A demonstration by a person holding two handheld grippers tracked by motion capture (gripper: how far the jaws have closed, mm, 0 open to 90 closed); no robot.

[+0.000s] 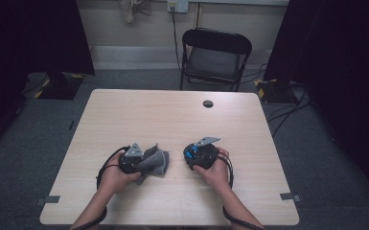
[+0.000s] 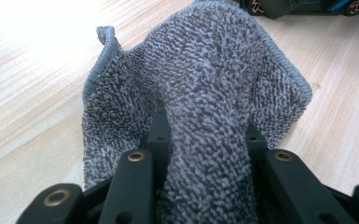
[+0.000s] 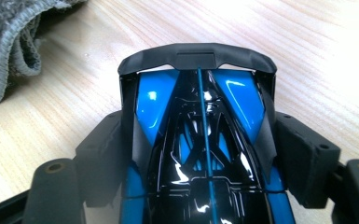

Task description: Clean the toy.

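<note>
My left gripper is shut on a grey terry cloth just left of the table's middle, near the front. In the left gripper view a fold of the cloth runs up between the jaws of the left gripper, and the rest drapes onto the wood. The right gripper holds a blue and black toy car. In the right gripper view, the right gripper has both pads against the sides of the car, whose black wing points away from me. The cloth's edge lies at the upper left.
The light wooden table has a round cable hole near its far edge. A black folding chair stands behind the table. Cables trail on the floor at the right. Tape marks sit at the table's front corners.
</note>
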